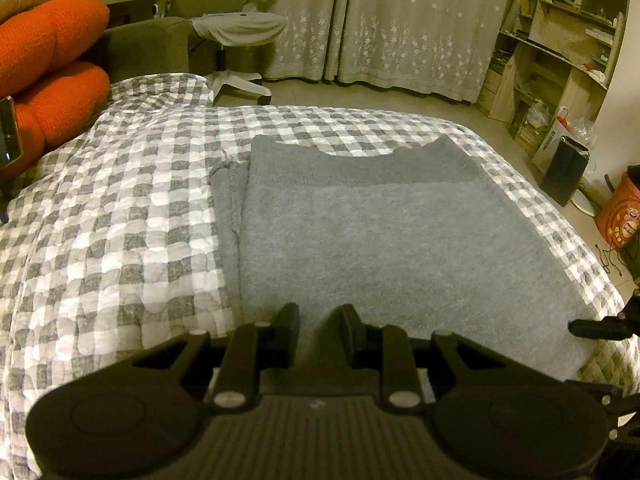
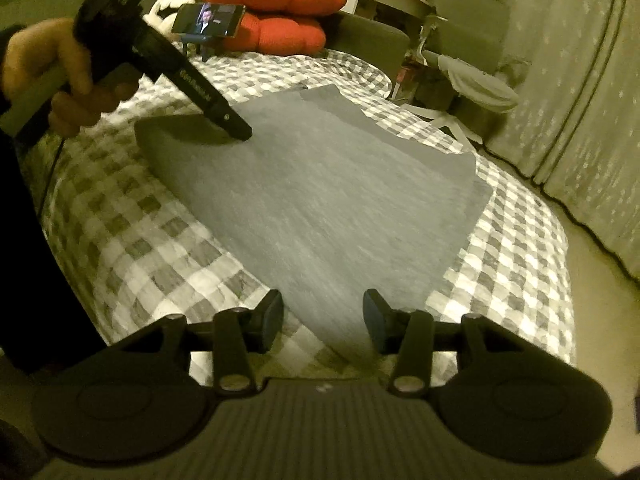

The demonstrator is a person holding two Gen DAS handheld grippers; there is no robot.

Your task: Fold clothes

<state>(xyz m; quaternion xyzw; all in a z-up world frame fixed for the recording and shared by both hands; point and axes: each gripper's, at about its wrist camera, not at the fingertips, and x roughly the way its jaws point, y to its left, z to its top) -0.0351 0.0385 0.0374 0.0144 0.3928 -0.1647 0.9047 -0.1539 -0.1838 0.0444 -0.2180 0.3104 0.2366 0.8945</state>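
Observation:
A grey sweater (image 1: 380, 232) lies folded into a rectangle on a grey-and-white checked quilt (image 1: 120, 220), its collar end far from me. My left gripper (image 1: 321, 326) sits at the near hem with its jaws close together and grey knit filling the gap. In the right wrist view, this left gripper (image 2: 240, 132), held by a hand (image 2: 48, 76), pinches the sweater's (image 2: 320, 184) raised corner. My right gripper (image 2: 323, 316) is open, and the sweater's other near corner lies loose between its pads. Its tip (image 1: 576, 326) shows at the right edge of the left wrist view.
Orange cushions (image 2: 276, 0) and a phone (image 2: 208, 20) on a stand sit at the head of the bed. Beyond the bed are an office chair (image 1: 236, 28), star-patterned curtains (image 1: 400, 20), a cluttered shelf (image 1: 560, 60) and an orange bin (image 1: 620, 216) on the floor.

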